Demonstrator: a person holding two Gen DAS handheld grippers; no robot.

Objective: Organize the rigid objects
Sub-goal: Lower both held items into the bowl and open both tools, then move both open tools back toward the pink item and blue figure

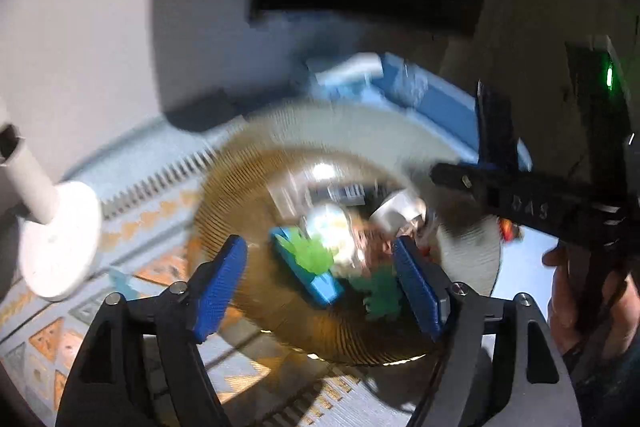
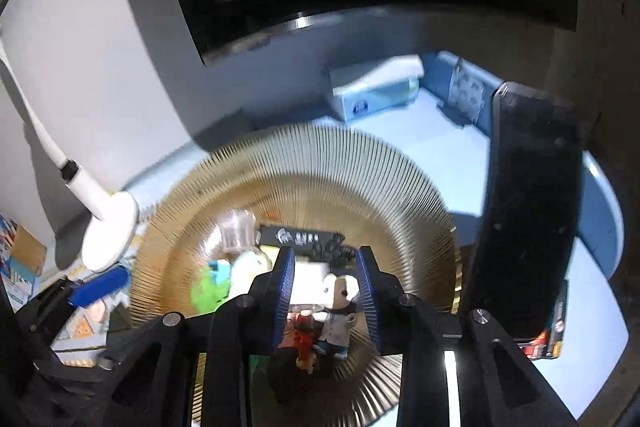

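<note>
**Gold ribbed plate holds the toys, both grippers over it**

Gold plate [image 2: 304,163] with fine radial ribs and a mirror-like centre carries the small toys. Right view: white-headed figure [image 2: 338,311] in a white coat and blue shoes stands beside a red figure [image 2: 304,331], both between the right gripper [image 2: 326,291] pads. Pads sit narrow, but contact with either figure is not clear, so grip cannot be told. Further left on the plate: bright green toy [image 2: 208,291], pale round toy [image 2: 250,265], clear ribbed cup [image 2: 238,231].

Left view is blurred. Left gripper [image 1: 320,283] stands wide, nothing pinched; a blue block [image 1: 316,287] topped by the green toy [image 1: 310,251] and a dark green piece [image 1: 382,297] lie on the plate [image 1: 248,195] between its fingers.

Writing: "DAS" embossed on the black bar [image 1: 532,205] of the other gripper. White print on the plate's reflection and a logo on the pale blue box [image 2: 372,91] are unreadable.

Around: white lamp base [image 2: 110,235], patterned cloth [image 1: 160,267], black slab [image 2: 528,211], pale blue tray [image 2: 604,219].
</note>
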